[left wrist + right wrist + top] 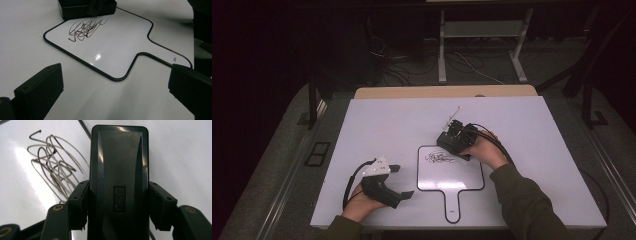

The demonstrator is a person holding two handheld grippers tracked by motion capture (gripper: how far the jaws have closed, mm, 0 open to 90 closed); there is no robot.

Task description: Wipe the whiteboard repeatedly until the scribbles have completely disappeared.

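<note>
White tabletop (pixel 387 125) spreads under the high view, with a dark floor, cables and metal frame legs beyond its far edge. Near the middle of the table's near half lies a small paddle-shaped whiteboard (pixel 452 175) with a black rim, its handle pointing toward the near edge; a tangle of dark scribble (pixel 439 158) marks its far left corner. The right gripper (pixel 455 141), held in the person's right hand (pixel 484 149), sits at the far edge of the whiteboard, just right of the scribble. In the right gripper view its two black jaws press against both long sides of a black eraser (pixel 119 182), grasping it firmly; the eraser lies along the jaws, its far end over the board's rim, with the scribble (pixel 53 165) just to its left. The left gripper (pixel 399 181) rests in the left hand (pixel 359 205) at the near left of the table, well apart from the board's left rim. In the left gripper view its jaws stand wide and released with nothing between them, looking across the whiteboard (pixel 120 42) toward the scribble (pixel 85 27) and the eraser (pixel 85 8) at the far end.
</note>
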